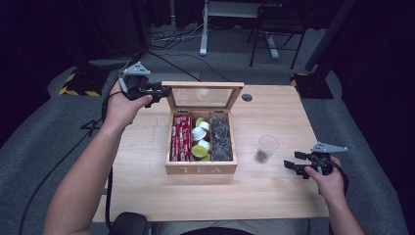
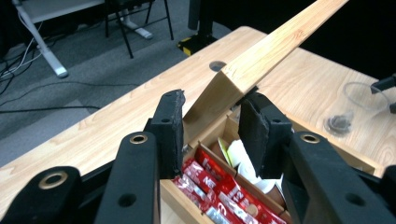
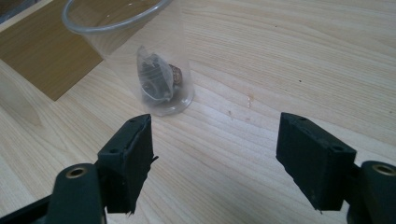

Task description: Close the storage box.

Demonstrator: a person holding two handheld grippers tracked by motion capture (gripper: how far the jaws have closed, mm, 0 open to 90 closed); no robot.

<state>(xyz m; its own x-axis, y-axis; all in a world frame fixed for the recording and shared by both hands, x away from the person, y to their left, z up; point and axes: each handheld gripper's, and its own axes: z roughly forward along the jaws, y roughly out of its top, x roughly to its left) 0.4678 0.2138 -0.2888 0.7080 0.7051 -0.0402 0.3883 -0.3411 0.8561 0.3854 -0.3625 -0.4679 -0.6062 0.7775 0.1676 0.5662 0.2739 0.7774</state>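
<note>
A wooden tea box (image 1: 201, 169) stands near the middle of the counter (image 1: 274, 196). Its front wall with the word TEA faces the person, and its three long compartments run from front to back. The lid (image 1: 203, 96) is open and stands almost upright on the far edge of the box; its long axis runs from left to right across the counter, and its glass pane faces the person.

The left gripper (image 1: 155, 91) is at the top left corner of the lid. In the left gripper view, the corner of the lid (image 2: 219, 93) is between the two jaws, which are apart with a gap on each side, so they do not clamp it.

In the box, red packets (image 1: 180, 138) lie in the left compartment, pointing front to back.

The right gripper (image 1: 292, 165) is near the right edge of the counter with jaws wide apart and nothing between them. Just beside it stands an upright clear plastic cup (image 3: 140, 56) with a small dark thing in its bottom.
</note>
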